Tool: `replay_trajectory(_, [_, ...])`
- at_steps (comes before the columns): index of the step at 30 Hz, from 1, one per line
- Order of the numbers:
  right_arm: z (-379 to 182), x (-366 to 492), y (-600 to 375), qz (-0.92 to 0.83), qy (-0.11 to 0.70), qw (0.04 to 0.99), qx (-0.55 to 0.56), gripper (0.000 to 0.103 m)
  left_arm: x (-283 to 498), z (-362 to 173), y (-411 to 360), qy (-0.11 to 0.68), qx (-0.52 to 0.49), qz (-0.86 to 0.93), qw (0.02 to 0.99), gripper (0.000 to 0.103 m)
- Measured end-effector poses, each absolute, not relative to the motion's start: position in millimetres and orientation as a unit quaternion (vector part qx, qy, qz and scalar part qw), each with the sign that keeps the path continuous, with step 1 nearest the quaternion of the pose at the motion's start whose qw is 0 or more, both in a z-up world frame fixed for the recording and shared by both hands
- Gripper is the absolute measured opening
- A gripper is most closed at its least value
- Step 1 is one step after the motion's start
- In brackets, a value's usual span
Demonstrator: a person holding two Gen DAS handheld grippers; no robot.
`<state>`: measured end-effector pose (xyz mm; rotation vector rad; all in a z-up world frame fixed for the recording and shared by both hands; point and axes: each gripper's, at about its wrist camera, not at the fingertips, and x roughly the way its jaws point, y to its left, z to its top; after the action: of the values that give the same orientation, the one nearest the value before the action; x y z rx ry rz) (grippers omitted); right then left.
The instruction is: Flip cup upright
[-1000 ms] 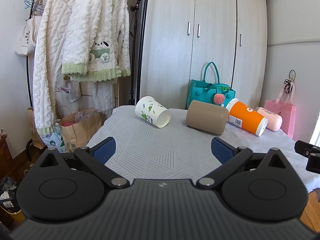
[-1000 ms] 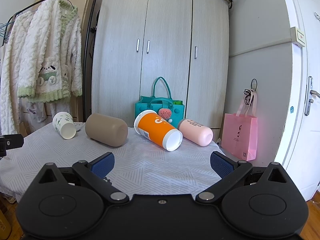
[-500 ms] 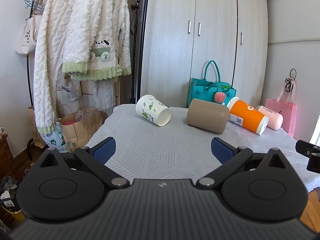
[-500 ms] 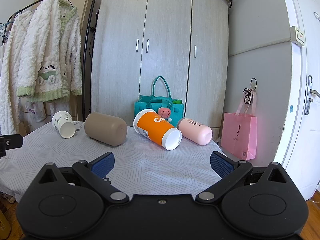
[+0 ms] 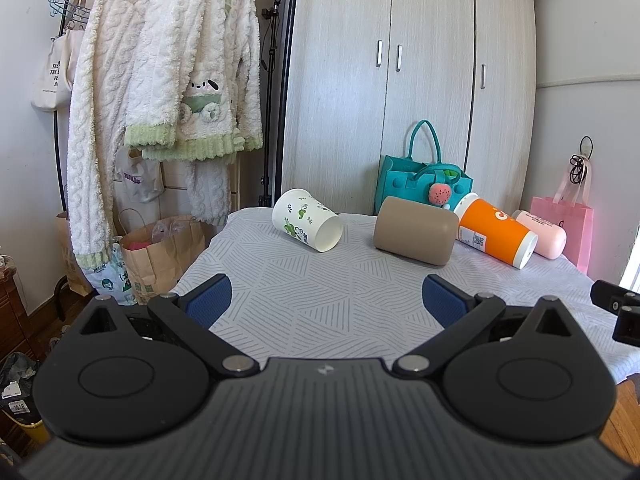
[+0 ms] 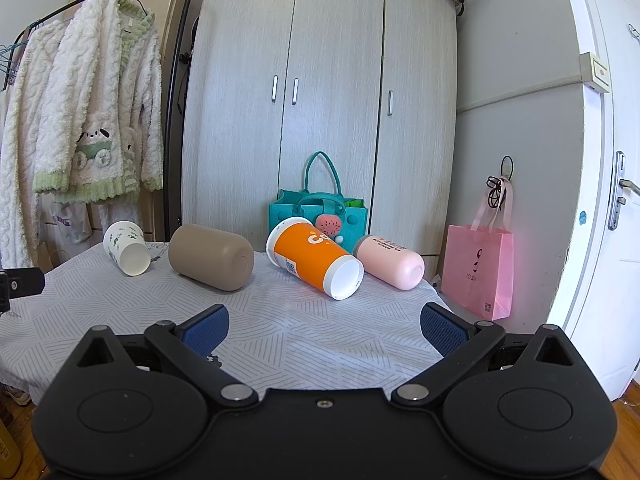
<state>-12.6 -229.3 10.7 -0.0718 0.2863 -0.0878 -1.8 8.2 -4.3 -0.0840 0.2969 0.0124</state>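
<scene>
Several cups lie on their sides in a row at the far side of the table [image 5: 320, 304]: a white paper cup with green print [image 5: 306, 225] [image 6: 126, 247], a tan cup [image 5: 415, 235] [image 6: 211, 256], an orange cup with white ends [image 5: 496, 232] [image 6: 314, 258] and a pink cup [image 5: 541, 233] [image 6: 390, 262]. My left gripper [image 5: 326, 300] is open and empty above the near part of the table, well short of the white cup. My right gripper [image 6: 324, 324] is open and empty, facing the orange cup from a distance.
A teal bag [image 6: 318, 210] stands behind the cups against a grey wardrobe [image 6: 320, 100]. A clothes rack with fluffy robes [image 5: 160, 80] and paper bags [image 5: 160, 252] are left of the table. A pink bag [image 6: 478, 270] hangs right, beside a white door [image 6: 608, 200].
Both grippers have drifted slightly forward toward the cups. The cups have not moved and both grippers stay open.
</scene>
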Motion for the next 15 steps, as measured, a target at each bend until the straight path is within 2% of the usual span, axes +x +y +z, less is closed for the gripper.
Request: replay_trajectory(15, [10.4, -14.7, -229.5, -0.041, 0.148, 0.987, -0.041, 0.103, -3.3, -3.5, 10.5, 0.169, -0.038, 0.010, 0.985, 0.103])
